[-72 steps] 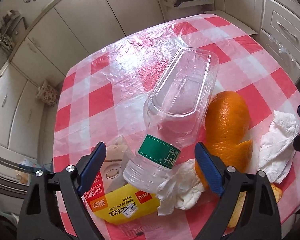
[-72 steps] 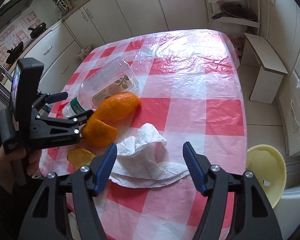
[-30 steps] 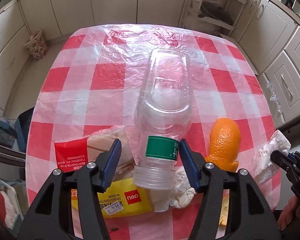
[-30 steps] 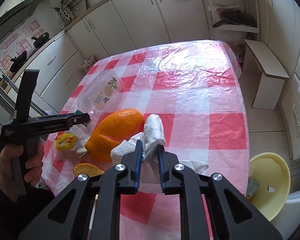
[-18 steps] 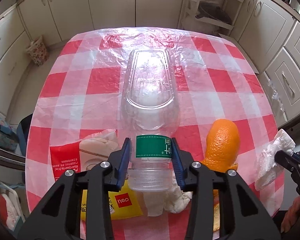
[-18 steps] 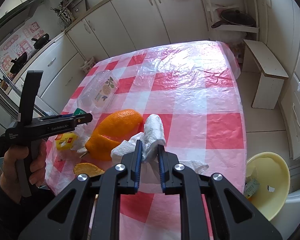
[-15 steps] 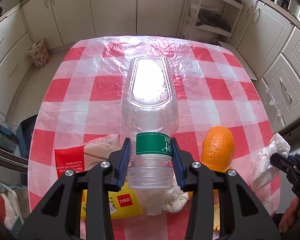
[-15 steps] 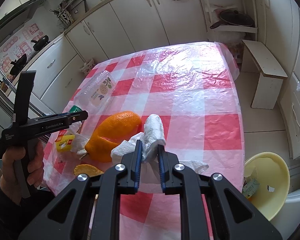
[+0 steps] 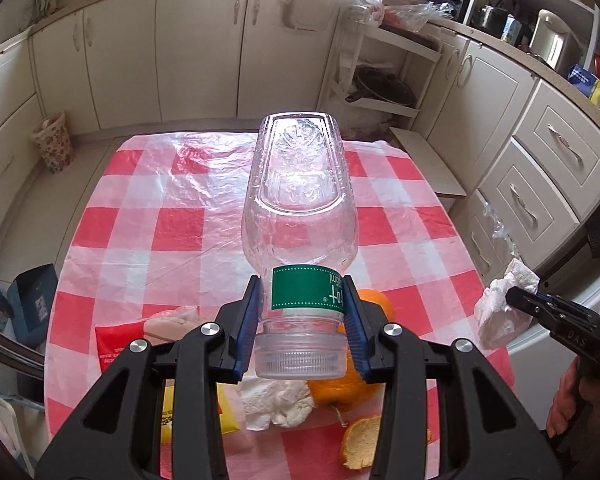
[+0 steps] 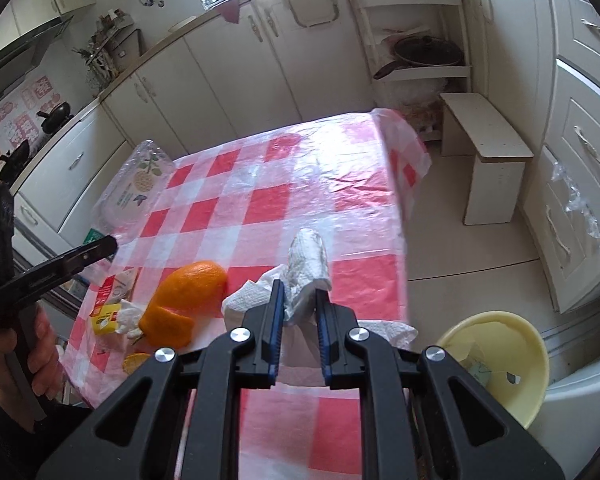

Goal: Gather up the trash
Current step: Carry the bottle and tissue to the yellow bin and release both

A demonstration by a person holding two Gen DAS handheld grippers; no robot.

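Left gripper [image 9: 300,320] clamps the clear bottle [image 9: 300,216] at its neck, lifted off the surface [image 9: 148,224]. Right gripper [image 10: 298,320] pinches a tissue wad [image 10: 306,268], prob. headed for the yellow bin [image 10: 496,360] w/ both.

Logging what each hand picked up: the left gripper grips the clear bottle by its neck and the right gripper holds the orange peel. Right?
Not quite. The left gripper does grip the clear bottle, but the right gripper holds a crumpled tissue, as the right wrist view shows.
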